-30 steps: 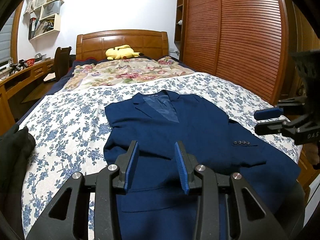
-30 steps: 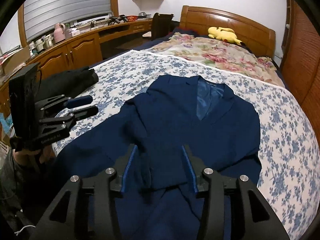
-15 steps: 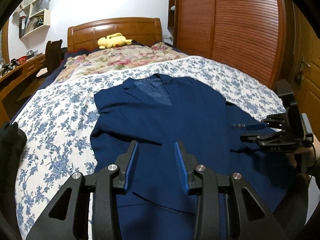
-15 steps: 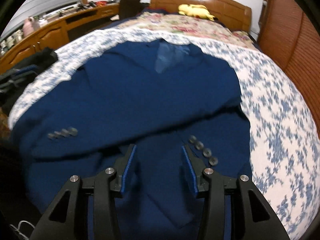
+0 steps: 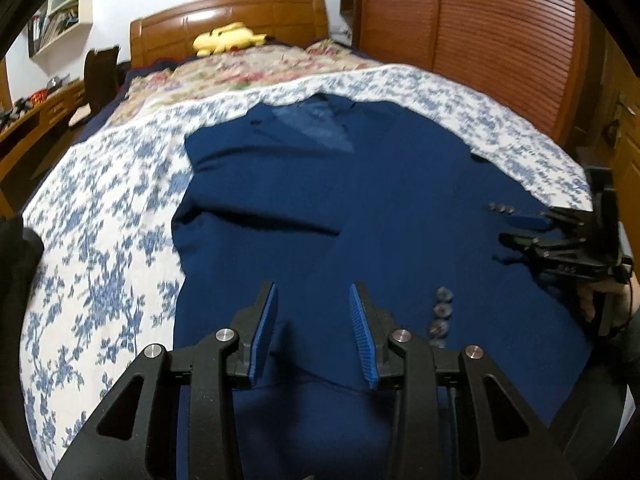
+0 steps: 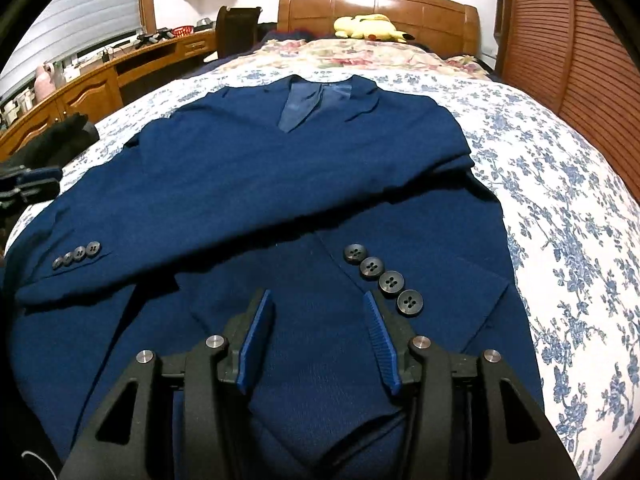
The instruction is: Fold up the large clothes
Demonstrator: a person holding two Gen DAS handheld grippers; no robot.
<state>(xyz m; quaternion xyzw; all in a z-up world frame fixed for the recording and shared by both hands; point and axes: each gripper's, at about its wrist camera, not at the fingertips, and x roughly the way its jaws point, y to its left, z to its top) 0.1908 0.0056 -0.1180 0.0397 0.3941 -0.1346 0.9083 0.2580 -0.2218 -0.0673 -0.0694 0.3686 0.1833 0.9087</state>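
Left wrist view: navy blazer (image 5: 360,208) lies face up on the floral sheet (image 5: 100,240), collar far, hem near. Left gripper (image 5: 314,320) hovers low over the near hem, blue pads apart, nothing between them. Right gripper (image 5: 532,236) is at the right edge near the cuff buttons (image 5: 500,209); too small to tell whether it is parted.

Right wrist view: right gripper (image 6: 318,334) pads apart over the lower front, just left of the button row (image 6: 382,276). One sleeve (image 6: 192,216) is crossed over the chest. Likely next step: pinch the hem. Take both layers, grip evenly at both corners, lift together toward the collar and keep the sleeves tucked.
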